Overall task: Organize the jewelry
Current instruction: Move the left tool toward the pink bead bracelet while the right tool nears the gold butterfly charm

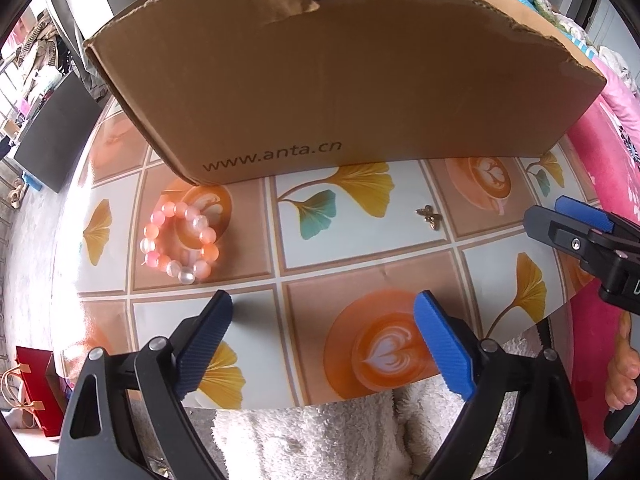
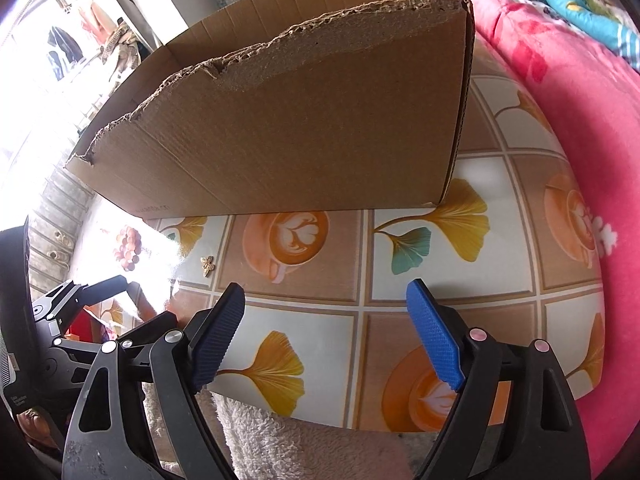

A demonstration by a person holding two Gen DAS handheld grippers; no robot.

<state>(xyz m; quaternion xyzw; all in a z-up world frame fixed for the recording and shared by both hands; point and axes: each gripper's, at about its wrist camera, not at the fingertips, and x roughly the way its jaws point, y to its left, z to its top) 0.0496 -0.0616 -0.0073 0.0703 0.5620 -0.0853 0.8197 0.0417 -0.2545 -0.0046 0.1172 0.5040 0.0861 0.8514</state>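
Left gripper [image 1: 324, 308] jaws apart, empty, right gripper [image 2: 326, 300] same, bracelet [image 1: 180, 242] on bench [image 1: 360, 248] at 10 o'clock, butterfly charm [image 1: 429, 216] at 1 o'clock, box [image 1: 340, 88] behind both.

Glossy bead bracelet [image 1: 179, 242], matt torn-edged cardboard box [image 1: 340, 92], shiny tablecloth [image 1: 360, 248].

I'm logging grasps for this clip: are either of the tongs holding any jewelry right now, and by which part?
Nothing is held. The left tongs and right tongs are both open and empty; the bead bracelet and butterfly charm lie on the table.
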